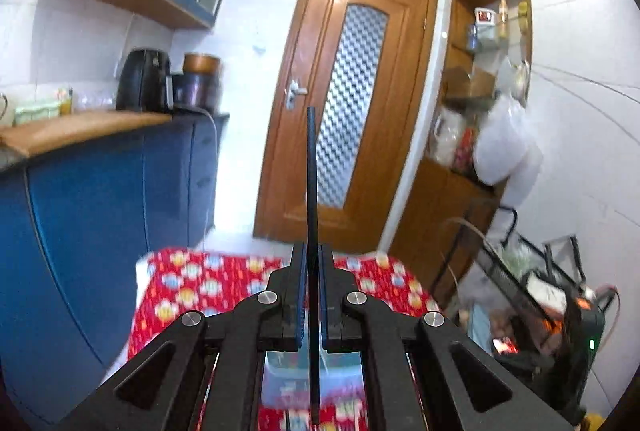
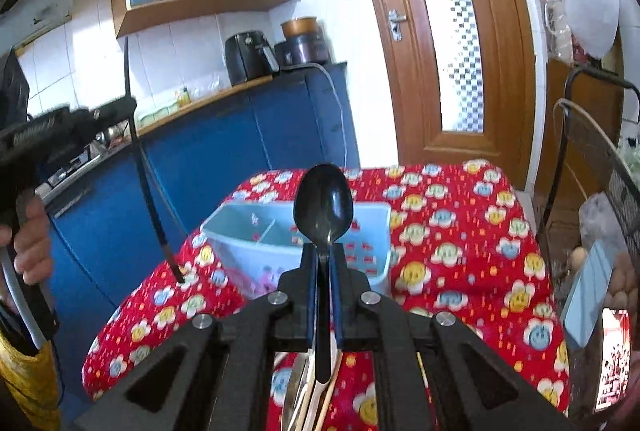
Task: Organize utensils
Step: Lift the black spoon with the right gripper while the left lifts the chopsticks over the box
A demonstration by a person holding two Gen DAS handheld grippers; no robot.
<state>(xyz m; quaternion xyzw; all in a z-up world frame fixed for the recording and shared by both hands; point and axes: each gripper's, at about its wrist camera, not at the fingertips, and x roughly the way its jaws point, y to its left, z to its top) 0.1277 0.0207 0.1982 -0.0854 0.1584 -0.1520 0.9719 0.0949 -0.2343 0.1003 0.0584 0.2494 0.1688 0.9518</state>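
Covering the table, red flowered cloth [image 2: 452,231], blue cabinets [image 2: 240,135], wooden door [image 1: 348,103]

My right gripper [image 2: 324,267] fingers clamped on black spoon [image 2: 323,209], bowl up, above light-blue organizer [image 2: 374,231] on red floral table [image 2: 460,251]; left gripper [image 2: 130,103] holds thin black stick [image 2: 148,187].

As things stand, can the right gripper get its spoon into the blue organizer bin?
Probably yes: the right gripper, shut on the black spoon, has the open bin just ahead, nothing between.
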